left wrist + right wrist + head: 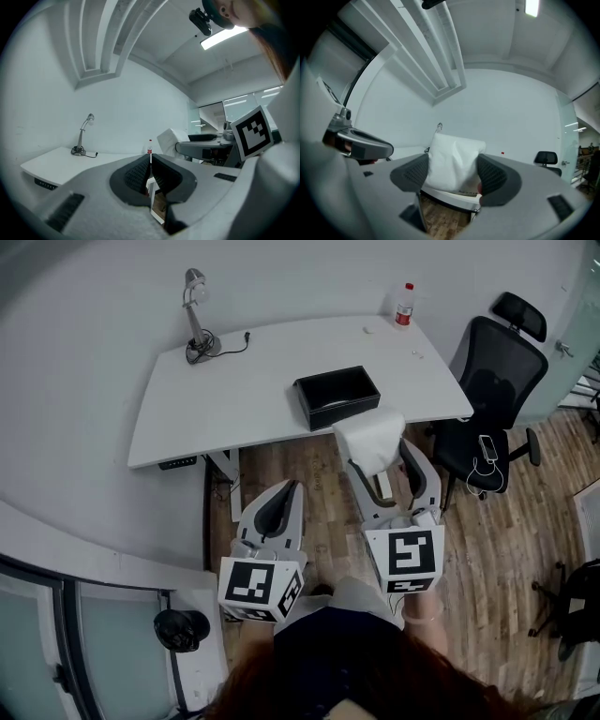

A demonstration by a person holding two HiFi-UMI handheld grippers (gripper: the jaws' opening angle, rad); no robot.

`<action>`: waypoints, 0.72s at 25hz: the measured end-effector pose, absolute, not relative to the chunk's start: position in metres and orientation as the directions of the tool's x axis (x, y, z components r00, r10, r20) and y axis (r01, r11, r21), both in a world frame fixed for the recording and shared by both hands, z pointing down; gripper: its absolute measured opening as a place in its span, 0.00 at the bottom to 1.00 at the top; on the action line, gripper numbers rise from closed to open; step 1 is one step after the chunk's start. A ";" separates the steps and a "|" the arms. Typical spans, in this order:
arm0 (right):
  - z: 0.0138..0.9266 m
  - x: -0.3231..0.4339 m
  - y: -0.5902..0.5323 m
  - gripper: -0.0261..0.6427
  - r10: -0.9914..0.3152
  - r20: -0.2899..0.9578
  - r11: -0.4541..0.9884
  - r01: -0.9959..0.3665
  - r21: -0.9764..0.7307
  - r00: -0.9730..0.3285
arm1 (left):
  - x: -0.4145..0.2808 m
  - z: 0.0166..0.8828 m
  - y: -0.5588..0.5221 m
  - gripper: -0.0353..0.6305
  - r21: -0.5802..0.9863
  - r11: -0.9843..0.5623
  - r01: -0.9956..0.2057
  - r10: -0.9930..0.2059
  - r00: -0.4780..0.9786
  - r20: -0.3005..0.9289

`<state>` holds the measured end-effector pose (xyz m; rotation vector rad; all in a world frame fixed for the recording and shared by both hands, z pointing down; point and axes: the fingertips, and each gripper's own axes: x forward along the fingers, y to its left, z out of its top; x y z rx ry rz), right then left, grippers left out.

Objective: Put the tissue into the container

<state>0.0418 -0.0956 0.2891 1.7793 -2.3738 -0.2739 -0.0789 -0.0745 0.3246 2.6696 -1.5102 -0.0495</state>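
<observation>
White and soft, the tissue (pixel 372 442) sits clamped between the jaws of my right gripper (pixel 382 465), its folded top standing up above the fingertips. In the right gripper view the tissue (pixel 454 161) fills the gap of that gripper (pixel 452 171), with both ribbed pads pressed against its sides. From the head view I hold it in the air at the near edge of the white counter (pixel 234 399), at about 5 o'clock from the black container (pixel 337 396). The container is an open rectangular box and lies on the counter close to that near edge, right of the middle. The tissue is near the container but apart from it and not inside.

My left gripper (pixel 278 502) hangs lower, at 8 o'clock from the right one, over the wooden floor (pixel 319 474) in front of the counter. In the left gripper view my left gripper (pixel 150 176) has its jaws closed together with nothing between them.

At the far left of the counter, around 11 o'clock from the container, a desk lamp (pixel 196 315) stands with its cord trailing beside it. A bottle with a red label (pixel 404 305) stands at the far right corner, at 1 o'clock. A black office chair (pixel 492 381) is parked at the counter's right end, at 3 o'clock from the container.
</observation>
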 end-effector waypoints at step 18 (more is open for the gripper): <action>0.301 0.056 -0.153 0.55 -0.970 0.052 0.242 -0.941 0.236 -0.236 | -0.071 0.338 -0.130 0.10 0.086 -0.541 -0.837 -0.837 0.545 0.047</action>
